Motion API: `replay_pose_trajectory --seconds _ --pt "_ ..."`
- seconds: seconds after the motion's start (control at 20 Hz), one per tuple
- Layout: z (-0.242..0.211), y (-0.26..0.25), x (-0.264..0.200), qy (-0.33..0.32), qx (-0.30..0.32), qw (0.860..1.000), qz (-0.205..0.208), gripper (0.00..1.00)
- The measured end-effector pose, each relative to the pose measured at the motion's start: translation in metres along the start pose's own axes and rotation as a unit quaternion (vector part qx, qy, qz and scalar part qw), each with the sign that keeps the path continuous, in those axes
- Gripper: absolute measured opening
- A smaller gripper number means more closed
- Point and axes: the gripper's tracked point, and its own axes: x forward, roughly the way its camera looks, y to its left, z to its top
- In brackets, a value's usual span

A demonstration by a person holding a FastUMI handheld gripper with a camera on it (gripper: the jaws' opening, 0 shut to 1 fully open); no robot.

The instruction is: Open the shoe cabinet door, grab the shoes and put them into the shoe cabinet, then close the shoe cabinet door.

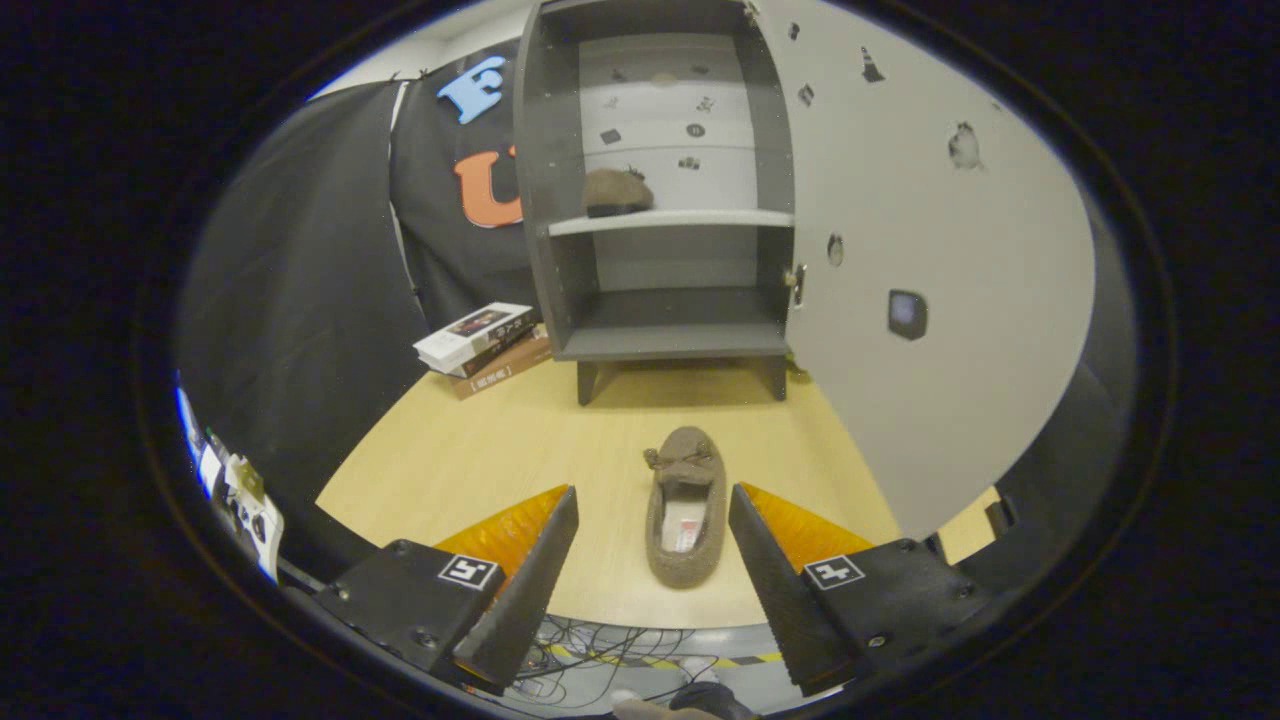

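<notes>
Gripper fingers stood wide apart, holding nothing, one to each side of the shoe that lay on the table near its front edge. From where I stood the shoe sat in the gap between the fingers, a little nearer the right one, touching neither.

Going left to right: a stack of books rested toward the table's back left, just beside the cabinet. The cabinet stood at the back edge, straight beyond the shoe, with a stretch of bare tabletop between them. Its door hung swung out to the right, so the inside was exposed. A second shoe already sat on the upper shelf, at its left end; the lower compartment looked free.

What the next move turned on, I judged, was the shoe's long axis. It ran almost in line with the fingers, heel toward the gripper and toe with its little bow pointing at the cabinet. That meant the fingers could close across the narrow width of the shoe without any turning of the wrist, though a small shift right might have centred it better. Once held, the carry would be straight ahead into the open cabinet, keeping left of the door.
</notes>
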Motion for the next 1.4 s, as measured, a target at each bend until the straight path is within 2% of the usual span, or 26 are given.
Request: replay_pose_trajectory --seconds 0.4,0.8,1.05,1.15,1.2,1.25,1.4 --pt "-0.039 0.003 0.019 0.112 0.046 0.992 0.019 0.96" --pt "-0.038 0.000 0.023 0.132 0.060 0.989 0.024 0.96" --pt "-0.038 -0.006 0.034 0.133 0.026 0.991 0.017 0.95" --pt "-0.038 -0.011 0.033 0.138 0.016 0.990 0.015 0.89" --pt "-0.038 -0.017 0.031 0.143 0.013 0.990 0.008 0.81" --pt "-0.038 -0.023 0.028 0.147 0.016 0.989 -0.009 0.65" --pt "-0.040 -0.012 0.021 0.161 0.029 0.986 0.014 0.18"
